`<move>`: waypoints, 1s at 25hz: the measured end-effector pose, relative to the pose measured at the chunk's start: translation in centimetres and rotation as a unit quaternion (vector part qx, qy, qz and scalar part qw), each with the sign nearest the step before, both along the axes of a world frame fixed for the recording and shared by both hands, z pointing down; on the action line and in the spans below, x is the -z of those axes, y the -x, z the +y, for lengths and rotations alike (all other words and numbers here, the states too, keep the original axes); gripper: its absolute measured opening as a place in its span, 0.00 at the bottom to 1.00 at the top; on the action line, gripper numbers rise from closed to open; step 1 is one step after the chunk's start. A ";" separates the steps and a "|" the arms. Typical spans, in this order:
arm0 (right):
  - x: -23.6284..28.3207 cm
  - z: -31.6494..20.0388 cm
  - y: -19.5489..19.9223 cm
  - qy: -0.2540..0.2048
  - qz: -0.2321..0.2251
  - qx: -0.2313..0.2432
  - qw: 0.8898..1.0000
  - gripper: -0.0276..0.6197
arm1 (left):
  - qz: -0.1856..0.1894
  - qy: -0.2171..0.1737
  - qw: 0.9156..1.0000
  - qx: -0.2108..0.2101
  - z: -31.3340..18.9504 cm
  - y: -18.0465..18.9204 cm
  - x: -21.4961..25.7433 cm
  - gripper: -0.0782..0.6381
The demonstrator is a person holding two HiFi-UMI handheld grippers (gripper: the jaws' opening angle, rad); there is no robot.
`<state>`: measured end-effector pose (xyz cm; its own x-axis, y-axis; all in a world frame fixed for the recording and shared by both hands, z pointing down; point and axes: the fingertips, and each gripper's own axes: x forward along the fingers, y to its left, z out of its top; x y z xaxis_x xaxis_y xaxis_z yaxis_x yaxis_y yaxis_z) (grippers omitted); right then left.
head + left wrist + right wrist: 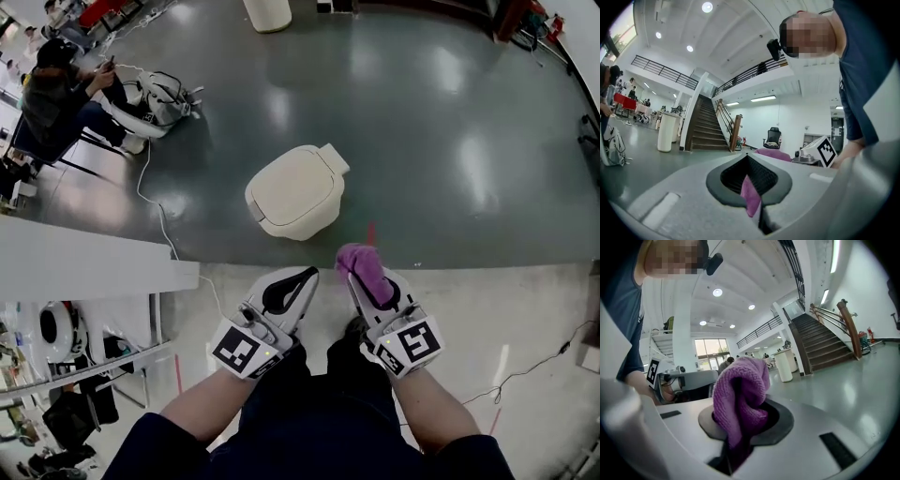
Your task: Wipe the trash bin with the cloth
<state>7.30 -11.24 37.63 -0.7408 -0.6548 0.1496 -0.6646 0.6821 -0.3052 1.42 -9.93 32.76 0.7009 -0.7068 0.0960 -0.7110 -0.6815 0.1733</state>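
The cream trash bin point(298, 190) stands with its lid down on the dark floor, just ahead of both grippers. My right gripper point(352, 268) is shut on a bunched purple cloth point(366, 272), which bulges out of its jaws point(740, 397). It hovers close to the bin's near right side, not touching it. My left gripper point(306, 276) is held beside it, jaws together, short of the bin. In the left gripper view a thin purple sliver point(751, 196) shows in the slot of the shut jaws. The right gripper's cloth point(773, 153) is visible beyond.
A person sits at the upper left point(56, 94) with a grey backpack point(167, 96) beside them, and a white cable point(155, 202) trails over the floor. A white counter point(84, 264) lies at my left. A second white bin point(267, 11) stands far back.
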 end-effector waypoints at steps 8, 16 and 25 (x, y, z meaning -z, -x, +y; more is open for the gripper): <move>-8.0 -4.4 2.0 0.010 -0.032 -0.086 0.996 0.16 | -0.019 -0.018 0.999 -0.046 -5.4 2.1 -7.1 0.09; -17.6 -7.7 2.5 0.029 -0.060 -0.172 0.983 0.16 | -0.061 -0.027 0.997 -0.033 -9.4 5.5 -15.2 0.09; -26.4 -11.6 0.5 0.051 -0.085 -0.242 0.965 0.16 | -0.112 -0.025 0.993 -0.022 -12.5 7.1 -20.8 0.09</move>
<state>6.81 -22.86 64.03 -0.3715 -0.9187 0.1340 -0.8320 0.2654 -0.4871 -5.73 -22.46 53.59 0.6967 -0.6831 0.2190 -0.6966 -0.7171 -0.0208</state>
